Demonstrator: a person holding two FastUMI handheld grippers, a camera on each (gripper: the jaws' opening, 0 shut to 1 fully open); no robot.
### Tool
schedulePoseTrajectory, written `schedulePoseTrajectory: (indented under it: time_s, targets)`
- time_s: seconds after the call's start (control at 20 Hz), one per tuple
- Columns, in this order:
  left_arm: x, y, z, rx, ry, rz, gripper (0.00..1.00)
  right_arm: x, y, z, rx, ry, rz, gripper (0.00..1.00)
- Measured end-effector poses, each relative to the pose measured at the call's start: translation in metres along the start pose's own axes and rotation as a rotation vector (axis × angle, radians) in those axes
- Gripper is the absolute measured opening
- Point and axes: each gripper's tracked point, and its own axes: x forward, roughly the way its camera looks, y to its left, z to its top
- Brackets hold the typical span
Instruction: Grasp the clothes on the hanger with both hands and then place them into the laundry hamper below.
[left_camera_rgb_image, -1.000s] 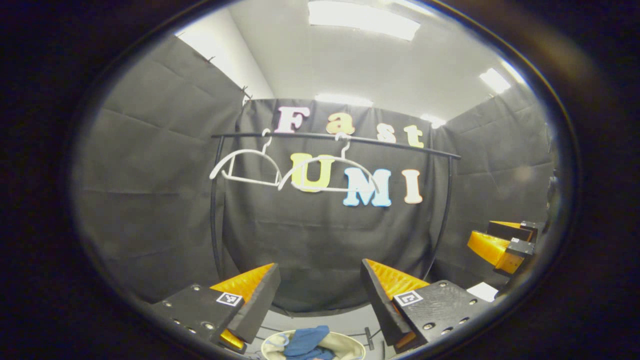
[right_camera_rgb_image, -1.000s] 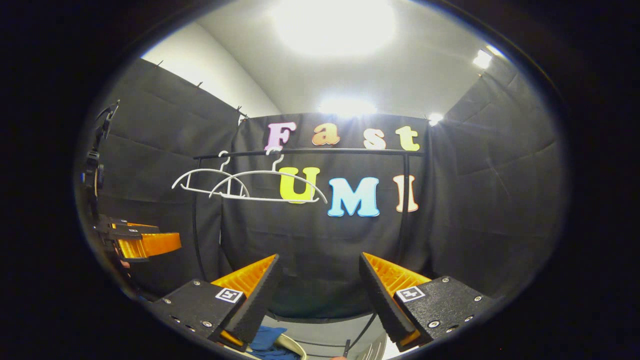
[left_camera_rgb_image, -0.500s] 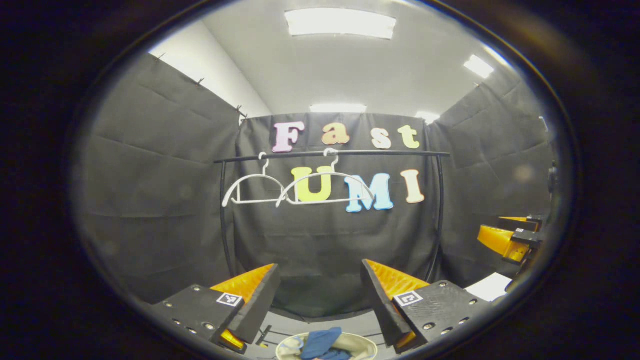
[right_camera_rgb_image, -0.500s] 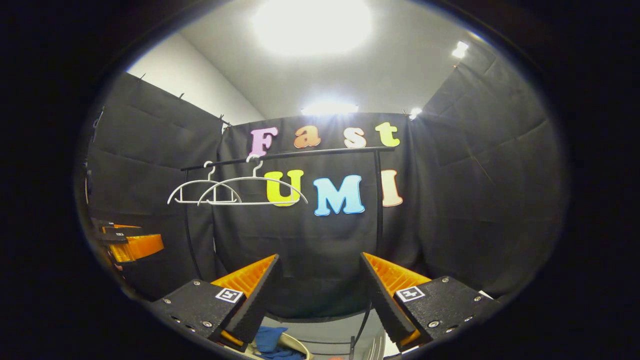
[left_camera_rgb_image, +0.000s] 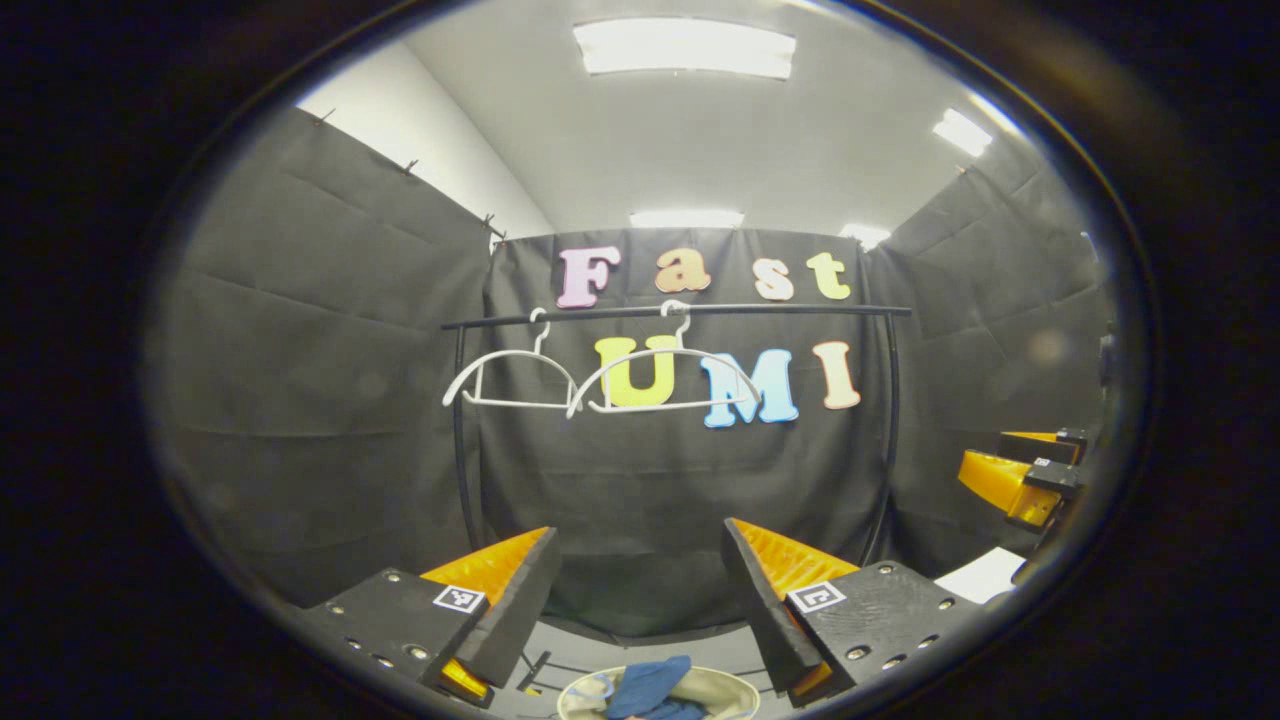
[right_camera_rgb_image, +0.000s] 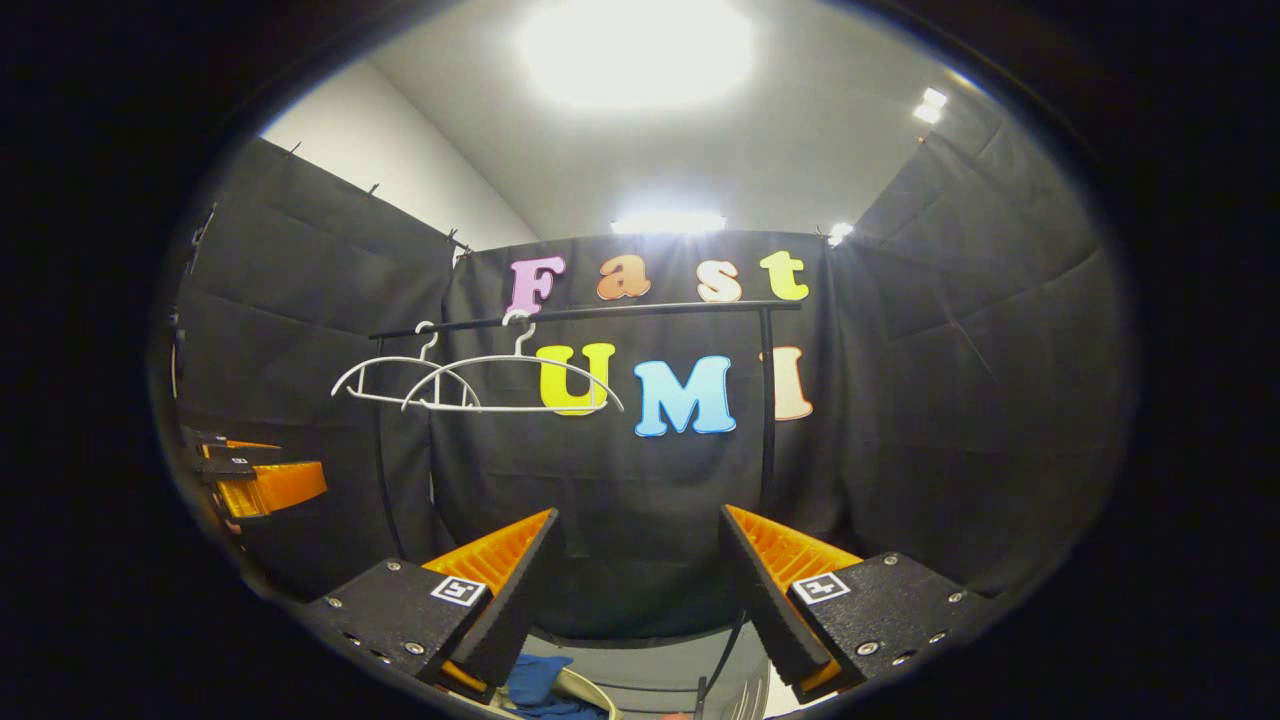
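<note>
Two bare white hangers (left_camera_rgb_image: 600, 375) (right_camera_rgb_image: 470, 375) hang on the black rail (left_camera_rgb_image: 700, 311) (right_camera_rgb_image: 620, 312). Blue clothes (left_camera_rgb_image: 645, 687) (right_camera_rgb_image: 530, 680) lie in the pale laundry hamper (left_camera_rgb_image: 735, 688) (right_camera_rgb_image: 590, 692) on the floor below. In the left gripper view my left gripper (left_camera_rgb_image: 640, 560) stands open and empty, well back from the rail and above the hamper. My right gripper (right_camera_rgb_image: 637, 555) is open and empty too in the right gripper view. The right gripper (left_camera_rgb_image: 1020, 475) also shows far right in the left gripper view, and the left gripper (right_camera_rgb_image: 255, 475) far left in the right gripper view.
The black rack's uprights (left_camera_rgb_image: 460, 440) (right_camera_rgb_image: 765, 420) stand in front of the booth's cloth wall. Grey floor (left_camera_rgb_image: 700, 645) runs under the rack. A white sheet (left_camera_rgb_image: 985, 575) lies at the lower right of the left gripper view.
Both views have levelled and drifted slightly; the rail and hangers sit straighter now. Both grippers stay open and empty, and the blue clothes stay in the hamper.
</note>
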Motion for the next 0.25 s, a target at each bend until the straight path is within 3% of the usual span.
schedulePoseTrajectory:
  time_s: [0.25]
  targets:
    - [0.0043,0.0017,0.0025,-0.002,-0.022,-0.012,0.92,0.0049,-0.0006,-0.0002,-0.01,0.001,-0.016,0.95]
